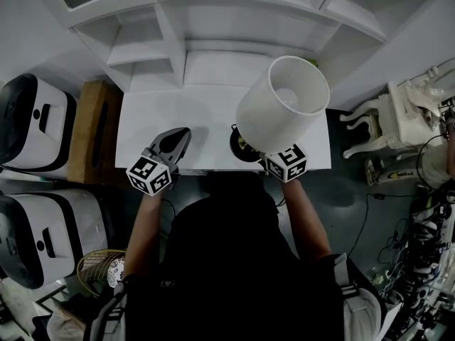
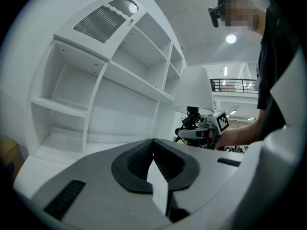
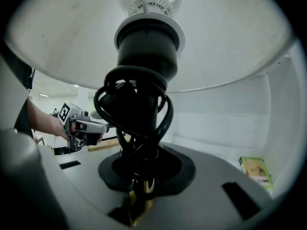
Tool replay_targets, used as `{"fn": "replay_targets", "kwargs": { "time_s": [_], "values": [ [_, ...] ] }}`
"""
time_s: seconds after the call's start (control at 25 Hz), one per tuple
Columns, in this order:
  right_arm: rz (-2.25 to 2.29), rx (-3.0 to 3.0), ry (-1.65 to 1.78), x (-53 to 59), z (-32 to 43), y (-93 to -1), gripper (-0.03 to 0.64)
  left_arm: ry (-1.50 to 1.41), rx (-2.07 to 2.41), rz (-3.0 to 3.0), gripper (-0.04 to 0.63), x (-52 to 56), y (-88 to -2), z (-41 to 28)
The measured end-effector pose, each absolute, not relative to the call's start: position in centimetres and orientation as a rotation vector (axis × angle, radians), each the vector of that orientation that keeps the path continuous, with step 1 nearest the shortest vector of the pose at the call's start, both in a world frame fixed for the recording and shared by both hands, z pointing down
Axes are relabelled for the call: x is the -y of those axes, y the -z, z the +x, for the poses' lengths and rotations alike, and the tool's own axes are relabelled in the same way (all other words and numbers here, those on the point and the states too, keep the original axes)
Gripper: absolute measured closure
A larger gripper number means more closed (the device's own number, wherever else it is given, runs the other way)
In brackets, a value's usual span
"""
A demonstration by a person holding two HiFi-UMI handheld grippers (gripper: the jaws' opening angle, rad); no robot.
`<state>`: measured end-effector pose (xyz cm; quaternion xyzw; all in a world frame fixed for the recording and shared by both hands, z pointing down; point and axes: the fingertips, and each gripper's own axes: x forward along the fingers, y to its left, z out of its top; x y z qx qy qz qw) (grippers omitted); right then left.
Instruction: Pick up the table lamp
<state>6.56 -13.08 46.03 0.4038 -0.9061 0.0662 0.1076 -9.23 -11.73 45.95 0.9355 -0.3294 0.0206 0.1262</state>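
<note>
Left hand-held gripper (image 1: 179, 139) hangs over the white table (image 1: 142, 119), jaws pressed together on nothing, its tips pointing at the shelves (image 1: 142, 55). To its right, well apart, stands the table lamp (image 1: 283, 104). The lamp's long axis runs from the dark base (image 1: 240, 146) near the table's front edge up to the white shade, close to upright. Further right, the right hand-held gripper (image 3: 140, 178) is clamped across the stem (image 3: 139, 123) below the shade, where the cord (image 3: 108, 104) is wound. The lift probably falls to this right one, straight up along the stem. Whether the base has left the table I cannot tell.
</note>
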Motion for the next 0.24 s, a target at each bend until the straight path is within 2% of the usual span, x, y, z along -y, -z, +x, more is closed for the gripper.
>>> {"fn": "replay_targets", "kwargs": {
  "time_s": [0.24],
  "values": [
    [1.190, 2.667, -0.191, 13.16, 7.10, -45.94, 0.545, -0.064, 0.955, 2.723, 0.584, 11.83, -45.89, -8.62]
  ]
}}
